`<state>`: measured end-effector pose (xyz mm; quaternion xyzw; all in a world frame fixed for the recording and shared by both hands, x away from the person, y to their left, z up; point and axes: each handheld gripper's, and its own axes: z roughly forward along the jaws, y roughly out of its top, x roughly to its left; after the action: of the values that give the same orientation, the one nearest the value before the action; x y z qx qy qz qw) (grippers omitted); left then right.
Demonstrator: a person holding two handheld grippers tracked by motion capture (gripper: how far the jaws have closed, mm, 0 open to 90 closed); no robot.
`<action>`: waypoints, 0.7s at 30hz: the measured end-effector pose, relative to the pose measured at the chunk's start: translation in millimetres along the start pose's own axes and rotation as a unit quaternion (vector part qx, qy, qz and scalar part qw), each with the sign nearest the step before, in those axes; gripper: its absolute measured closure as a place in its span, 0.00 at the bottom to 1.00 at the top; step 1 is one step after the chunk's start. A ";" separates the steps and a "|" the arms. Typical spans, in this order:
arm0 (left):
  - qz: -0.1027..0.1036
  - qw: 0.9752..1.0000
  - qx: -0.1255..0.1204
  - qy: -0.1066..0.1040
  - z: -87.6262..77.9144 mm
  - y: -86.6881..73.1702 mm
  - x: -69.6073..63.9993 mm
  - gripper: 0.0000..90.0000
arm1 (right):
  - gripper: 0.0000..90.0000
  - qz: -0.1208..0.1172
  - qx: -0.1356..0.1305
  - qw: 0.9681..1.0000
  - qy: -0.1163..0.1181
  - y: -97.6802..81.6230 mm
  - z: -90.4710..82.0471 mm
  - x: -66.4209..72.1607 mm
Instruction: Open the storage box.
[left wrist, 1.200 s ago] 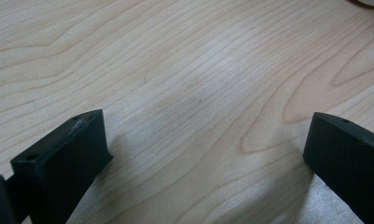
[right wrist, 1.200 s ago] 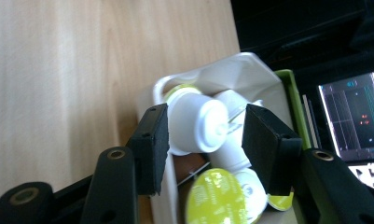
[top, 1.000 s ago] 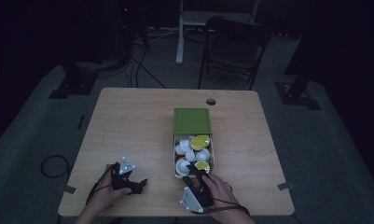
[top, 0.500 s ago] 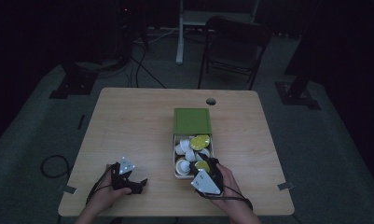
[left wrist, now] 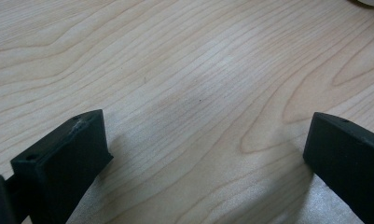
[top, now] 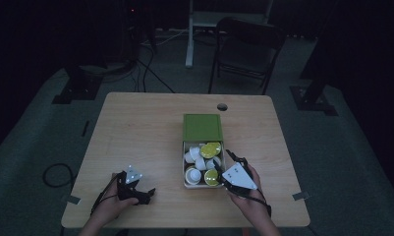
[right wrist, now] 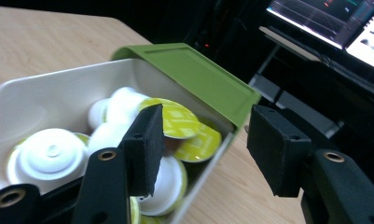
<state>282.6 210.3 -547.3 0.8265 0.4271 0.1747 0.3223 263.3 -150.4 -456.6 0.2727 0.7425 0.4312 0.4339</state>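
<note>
**Risk of tipping the capsule box at its right wall**

Right gripper [top: 223, 168] at the right side of the open box [top: 187, 183], jaws half spread and just seen opening, astride the box's right wall [right wrist: 208, 165]: one jaw inside among the capsules, the other outside over the table [top: 135, 128]. Nothing pinched. Box near the table's middle, toward the near edge, green lid [top: 202, 128] hinged back on the far side. White capsules with yellow-green foil tops [right wrist: 175, 120] heaped loose inside, some tilted.

Left gripper [top: 144, 192] resting low on bare wood at the near left, jaws spread wide, empty, well apart from the box.

Hazards, as judged:
- Light box unsupported by the left gripper; a sideways push from the inner jaw likely to slide or tip it.
- Closing here likely to clamp the thin wall rather than a capsule.
- Loose, tilted capsules apt to roll or squirt out under an off-centre pinch.
- Foil tops liable to dent or tear under a jaw edge.
</note>
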 end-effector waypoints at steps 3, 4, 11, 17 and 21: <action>0.000 1.000 0.000 0.000 0.0 0.0 0.0 0.00 | 0.48 0.025 -0.001 1.000 -0.009 -3.0 -1.7 -7.5; 0.000 1.000 0.000 0.000 0.0 0.0 0.0 0.00 | 0.48 0.030 -0.001 0.999 -0.010 -3.9 -2.3 -9.9; 0.001 1.000 0.000 0.000 -0.1 0.0 0.1 0.00 | 0.47 0.055 0.001 0.998 -0.034 -12.2 -7.7 -24.4; 0.000 1.000 0.000 0.000 0.0 0.0 0.0 0.00 | 0.44 0.094 0.017 0.994 -0.047 -30.2 -9.0 -36.3; 0.000 1.000 0.000 0.000 0.0 0.0 0.0 0.00 | 0.44 0.112 0.028 0.991 -0.060 -42.0 -9.2 -43.2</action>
<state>282.6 210.3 -547.3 0.8264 0.4274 0.1749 0.3223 274.4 -208.0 -473.5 0.3916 0.6915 0.4390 0.4193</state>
